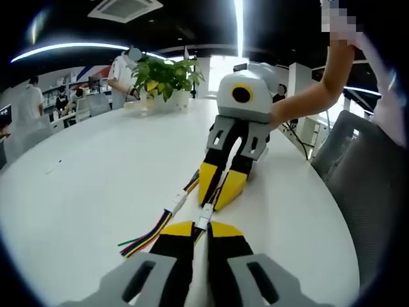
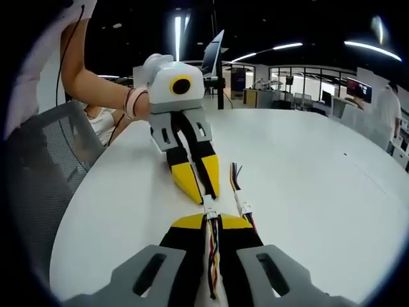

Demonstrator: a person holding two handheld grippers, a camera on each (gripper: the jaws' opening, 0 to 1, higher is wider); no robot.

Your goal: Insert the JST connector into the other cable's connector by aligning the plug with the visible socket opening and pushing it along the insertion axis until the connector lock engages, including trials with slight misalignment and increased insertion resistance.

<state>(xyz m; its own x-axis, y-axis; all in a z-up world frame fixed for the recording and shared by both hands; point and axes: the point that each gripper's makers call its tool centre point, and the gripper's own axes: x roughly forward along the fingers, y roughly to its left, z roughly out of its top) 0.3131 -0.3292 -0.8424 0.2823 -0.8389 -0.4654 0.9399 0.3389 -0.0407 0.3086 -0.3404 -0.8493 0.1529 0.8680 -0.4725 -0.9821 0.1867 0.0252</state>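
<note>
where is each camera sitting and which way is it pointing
Left gripper view: rides on the left tool, looking along its jaws across the white table at the right tool; the person's arm shows, with a plant beyond.
Right gripper view: rides on the right tool, looking the opposite way at the left tool; the person's forearm and a grey chair show.
Shared: the two tools face each other, each shut on a cable, white connectors between them, and a spare cable beside them.
</note>
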